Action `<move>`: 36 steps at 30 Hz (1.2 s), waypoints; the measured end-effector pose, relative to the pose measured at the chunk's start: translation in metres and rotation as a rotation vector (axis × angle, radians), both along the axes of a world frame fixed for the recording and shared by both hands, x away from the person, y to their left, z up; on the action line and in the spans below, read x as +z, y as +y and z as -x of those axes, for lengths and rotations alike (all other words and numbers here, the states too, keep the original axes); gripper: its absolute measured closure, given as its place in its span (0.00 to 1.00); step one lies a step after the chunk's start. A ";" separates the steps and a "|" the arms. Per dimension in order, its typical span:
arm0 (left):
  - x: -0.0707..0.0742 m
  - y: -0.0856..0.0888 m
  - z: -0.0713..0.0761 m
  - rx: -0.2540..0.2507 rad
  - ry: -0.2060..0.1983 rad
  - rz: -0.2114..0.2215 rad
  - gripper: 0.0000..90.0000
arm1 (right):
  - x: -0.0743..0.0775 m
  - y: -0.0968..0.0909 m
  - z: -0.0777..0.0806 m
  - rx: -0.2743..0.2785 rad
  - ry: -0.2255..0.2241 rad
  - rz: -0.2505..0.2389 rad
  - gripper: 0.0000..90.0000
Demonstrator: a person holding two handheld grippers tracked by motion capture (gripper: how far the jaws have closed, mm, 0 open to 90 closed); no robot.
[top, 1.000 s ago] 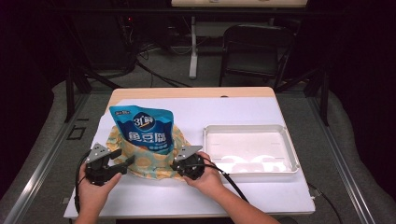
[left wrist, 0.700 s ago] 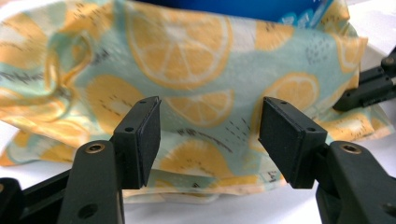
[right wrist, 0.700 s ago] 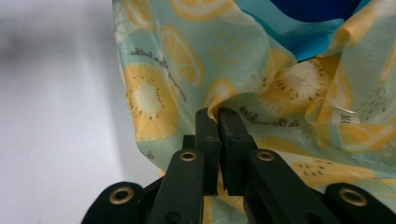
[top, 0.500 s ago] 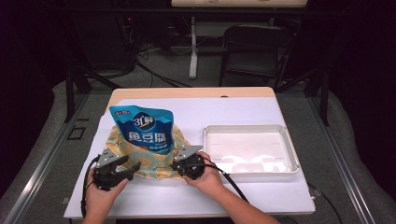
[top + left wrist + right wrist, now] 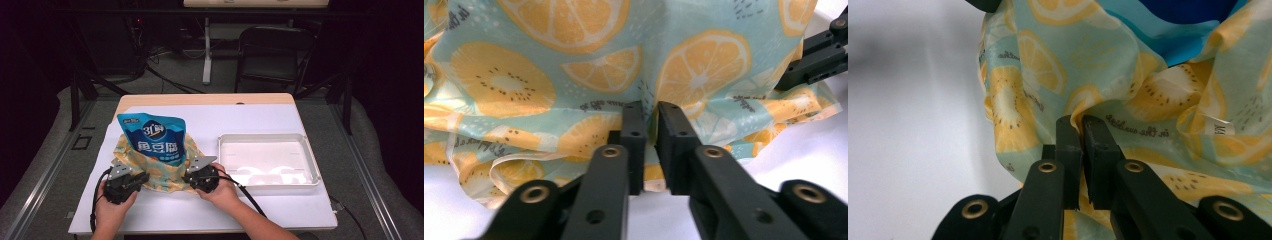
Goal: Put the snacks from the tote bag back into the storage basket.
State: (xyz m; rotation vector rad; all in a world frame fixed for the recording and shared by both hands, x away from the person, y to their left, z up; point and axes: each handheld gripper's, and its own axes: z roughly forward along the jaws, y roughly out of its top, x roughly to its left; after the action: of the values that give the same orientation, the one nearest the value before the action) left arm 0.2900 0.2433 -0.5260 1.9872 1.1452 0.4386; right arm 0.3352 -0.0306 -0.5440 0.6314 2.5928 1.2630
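The left gripper (image 5: 650,112) has just been closing its jaws and is now pinching the near edge of the fruit-print bag (image 5: 574,65). The right gripper (image 5: 1079,125) is clamping the bag's other near edge. Compared with a second ago, both sides are now gripped, so spreading or lifting the bag around the blue pouch (image 5: 156,137) looks ready. The white tray (image 5: 300,177) is sitting off to the right gripper's far side.

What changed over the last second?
The left gripper shifted slightly in toward the near left edge of the citrus-print fabric bag; its jaws have just been closing and now pinch that fabric. Unchanged: the right gripper clamped on the bag's near right edge, the blue snack pouch standing in the bag, and the white rectangular plastic tray.
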 end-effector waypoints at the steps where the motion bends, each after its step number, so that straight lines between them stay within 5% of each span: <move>1: 0.000 0.000 0.000 -0.001 0.000 0.001 0.97 | 0.000 0.000 0.000 -0.001 0.002 0.001 0.96; 8: -0.001 0.000 0.000 -0.014 0.019 -0.003 1.00 | 0.000 0.000 0.000 0.000 0.009 -0.003 0.94; 20: -0.011 0.000 -0.004 -0.021 0.090 -0.024 1.00 | 0.020 -0.013 0.002 -0.016 -0.003 -0.082 0.86; 27: -0.019 0.000 -0.006 -0.011 0.120 -0.027 1.00 | 0.035 -0.026 -0.002 -0.075 -0.055 -0.126 0.84; 36: -0.028 0.002 -0.005 0.008 0.156 -0.012 1.00 | 0.038 -0.033 -0.017 -0.157 -0.116 -0.147 0.64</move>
State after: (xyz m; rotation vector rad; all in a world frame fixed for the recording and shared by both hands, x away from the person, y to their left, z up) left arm 0.2955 0.2451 -0.5540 2.0575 1.2490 0.2993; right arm 0.3522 -0.0631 -0.5056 0.7476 2.3238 1.4029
